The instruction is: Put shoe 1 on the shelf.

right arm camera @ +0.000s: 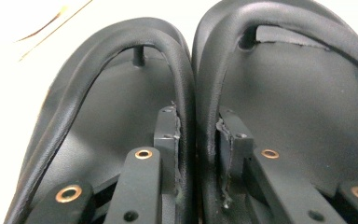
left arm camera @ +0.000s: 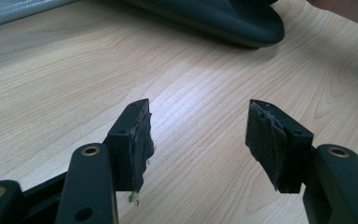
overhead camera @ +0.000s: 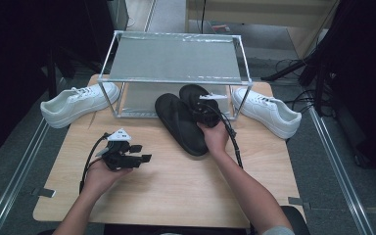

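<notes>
Right now the right gripper's [right arm camera: 198, 140] jaws stand narrow, one jaw inside each of the two black flip-flops [right arm camera: 196, 93], and their pads press the two neighbouring straps [right arm camera: 192, 116] together between them. So both sandals are pinched as a pair by their inner straps. From the high view, that right gripper [overhead camera: 206, 108] reaches forward over the sandals [overhead camera: 181, 122], which lie side by side on the wooden table [overhead camera: 176, 181], toes toward the open front of the metal-framed shelf [overhead camera: 176, 58], heels toward the person.

The left gripper's [left arm camera: 198, 135] jaws are spread wide with nothing between them, bare tabletop below and the rounded heel of one sandal [left arm camera: 233, 21] ahead. In the high view the left gripper [overhead camera: 134, 152] rests idle in the hand, well apart from the footwear.

Judging by the layout, the work looks like putting shoes away in the shelf. The pair is gripped but sits on the table, so lifting and placing are left. Two white sneakers, one at the left [overhead camera: 78, 103] and one at the right [overhead camera: 269, 112] of the shelf, are untouched on the table.
</notes>
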A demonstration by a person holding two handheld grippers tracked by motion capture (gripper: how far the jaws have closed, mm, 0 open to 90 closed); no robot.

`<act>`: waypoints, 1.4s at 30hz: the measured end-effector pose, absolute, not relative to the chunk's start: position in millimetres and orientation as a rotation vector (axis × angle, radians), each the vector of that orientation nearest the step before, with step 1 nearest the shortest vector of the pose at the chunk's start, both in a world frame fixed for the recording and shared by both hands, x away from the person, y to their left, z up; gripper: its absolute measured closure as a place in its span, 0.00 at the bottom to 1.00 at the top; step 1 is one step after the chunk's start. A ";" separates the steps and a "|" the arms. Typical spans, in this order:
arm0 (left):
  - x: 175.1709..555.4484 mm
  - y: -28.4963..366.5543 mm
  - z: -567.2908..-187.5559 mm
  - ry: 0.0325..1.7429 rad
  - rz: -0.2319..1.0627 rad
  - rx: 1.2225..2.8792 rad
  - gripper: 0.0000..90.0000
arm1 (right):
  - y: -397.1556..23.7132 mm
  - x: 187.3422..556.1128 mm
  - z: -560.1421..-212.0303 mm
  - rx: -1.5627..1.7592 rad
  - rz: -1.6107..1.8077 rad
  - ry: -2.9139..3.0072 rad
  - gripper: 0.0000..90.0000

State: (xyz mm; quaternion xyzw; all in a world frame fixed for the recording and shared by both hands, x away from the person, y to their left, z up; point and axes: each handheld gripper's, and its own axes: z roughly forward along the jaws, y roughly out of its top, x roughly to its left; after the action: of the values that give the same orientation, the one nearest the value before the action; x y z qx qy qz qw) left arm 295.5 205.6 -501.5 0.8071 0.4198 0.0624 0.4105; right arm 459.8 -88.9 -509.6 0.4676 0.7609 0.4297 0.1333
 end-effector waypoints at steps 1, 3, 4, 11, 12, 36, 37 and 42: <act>295.4 205.5 -501.4 1.056 0.157 2.031 0.45 | -89.4 460.2 -510.2 1.355 1.253 2.206 0.82; 295.4 205.5 -501.4 1.056 0.157 2.032 0.45 | -90.3 461.0 -510.7 1.346 1.263 2.210 0.79; 295.4 205.6 -501.4 1.054 0.159 2.033 0.45 | -90.4 461.2 -511.1 1.344 1.271 2.210 0.76; 295.2 206.1 -500.7 1.051 0.160 2.032 0.45 | -89.0 457.6 -511.6 1.331 1.273 2.213 0.64; 295.3 206.3 -500.5 1.052 0.159 2.031 0.45 | -89.9 456.8 -511.1 1.328 1.269 2.211 0.63; 310.5 200.3 -494.3 1.026 0.141 2.040 0.46 | -116.8 422.9 -494.4 1.232 1.275 2.222 0.59; 311.6 199.8 -493.7 1.022 0.140 2.042 0.46 | -117.6 421.5 -494.4 1.232 1.273 2.224 0.59; 317.2 195.5 -491.7 1.017 0.140 2.044 0.47 | -123.8 416.3 -491.7 1.239 1.305 2.225 0.60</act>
State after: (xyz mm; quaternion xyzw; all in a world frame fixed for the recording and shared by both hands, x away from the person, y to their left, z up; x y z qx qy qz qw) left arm 317.2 195.5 -491.7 0.8133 0.4048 0.0556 0.4143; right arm 416.3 -123.8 -491.7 0.4287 0.7700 0.4516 0.1393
